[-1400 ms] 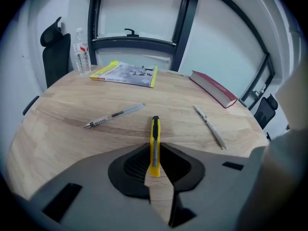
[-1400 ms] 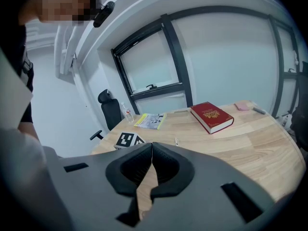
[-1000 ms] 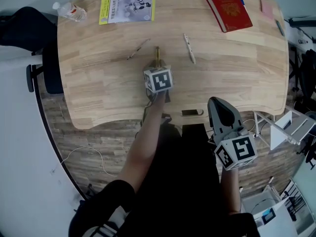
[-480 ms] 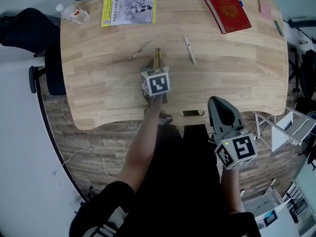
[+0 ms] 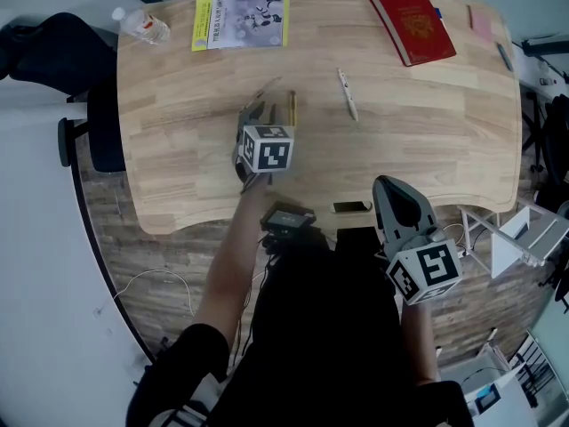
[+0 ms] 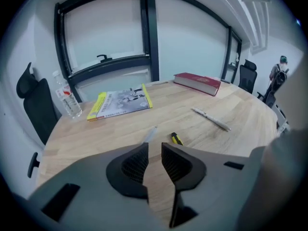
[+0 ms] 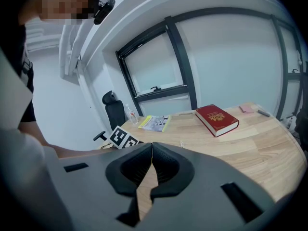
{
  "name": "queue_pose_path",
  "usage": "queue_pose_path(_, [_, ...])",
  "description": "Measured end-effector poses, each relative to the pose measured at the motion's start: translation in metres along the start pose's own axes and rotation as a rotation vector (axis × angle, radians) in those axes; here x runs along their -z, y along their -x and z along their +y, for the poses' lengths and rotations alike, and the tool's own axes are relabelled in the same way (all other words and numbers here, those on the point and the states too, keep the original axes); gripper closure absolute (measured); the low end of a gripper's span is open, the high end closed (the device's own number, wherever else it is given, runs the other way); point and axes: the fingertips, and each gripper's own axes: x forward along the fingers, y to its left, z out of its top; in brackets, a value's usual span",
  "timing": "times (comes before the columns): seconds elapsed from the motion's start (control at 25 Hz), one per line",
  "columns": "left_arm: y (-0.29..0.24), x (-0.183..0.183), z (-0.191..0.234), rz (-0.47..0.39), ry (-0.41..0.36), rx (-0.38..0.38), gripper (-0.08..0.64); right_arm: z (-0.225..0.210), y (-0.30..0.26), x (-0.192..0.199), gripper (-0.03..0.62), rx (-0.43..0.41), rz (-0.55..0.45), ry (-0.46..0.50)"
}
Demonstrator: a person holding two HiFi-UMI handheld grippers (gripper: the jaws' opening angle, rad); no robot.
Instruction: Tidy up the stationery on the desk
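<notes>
The left gripper (image 6: 154,149) hangs low over the desk (image 5: 427,140) with its jaws only narrowly apart and nothing between them, their tips aimed at a thin grey pen (image 6: 150,134) lying flat just beyond. With so slim a gap, a jaw tip could land on the pen and skid or roll it away. A yellow-and-black pen (image 6: 176,138) just right of it could get nudged too. The right gripper (image 7: 151,149) is closed and empty, off the desk's near edge.
</notes>
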Motion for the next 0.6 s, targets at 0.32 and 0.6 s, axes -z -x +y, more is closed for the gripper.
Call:
queue_pose_path(0.32, [-0.013, 0.003, 0.023, 0.026, -0.165, 0.041, 0.451, 0.006, -0.004, 0.004, 0.571, -0.018, 0.026, 0.002])
queue_pose_path(0.6, [-0.035, 0.005, 0.024, 0.063, -0.35, 0.086, 0.449, 0.008, -0.005, 0.007, 0.571, -0.026, 0.043, -0.002])
